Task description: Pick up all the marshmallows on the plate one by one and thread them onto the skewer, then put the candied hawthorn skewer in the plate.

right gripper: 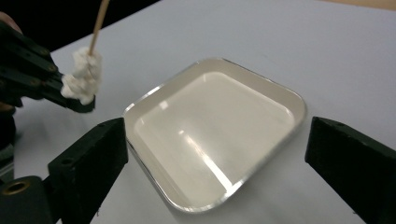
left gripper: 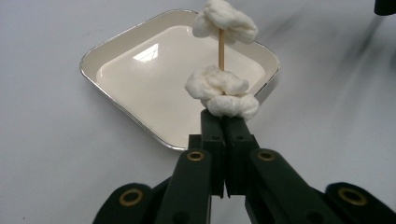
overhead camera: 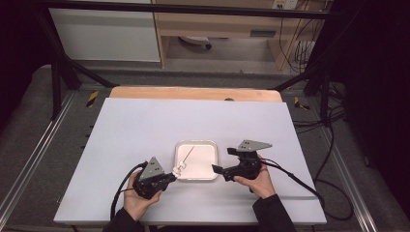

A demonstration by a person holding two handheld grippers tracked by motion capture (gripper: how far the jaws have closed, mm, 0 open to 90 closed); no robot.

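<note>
White tabletop carries a shallow cream tray; the left gripper, jaws pressed together, pinches a thin wooden skewer threaded with fluffy white marshmallow lumps at the tray's near-left corner. The right gripper hangs spread beside the tray. Soft lumps could slide or tear off if tugged

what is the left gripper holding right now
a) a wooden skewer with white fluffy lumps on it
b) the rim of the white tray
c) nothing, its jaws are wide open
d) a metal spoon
a: in the left gripper view, the left gripper has its jaws shut on the end of the skewer, which carries white lumps and sticks out over the tray.
</note>
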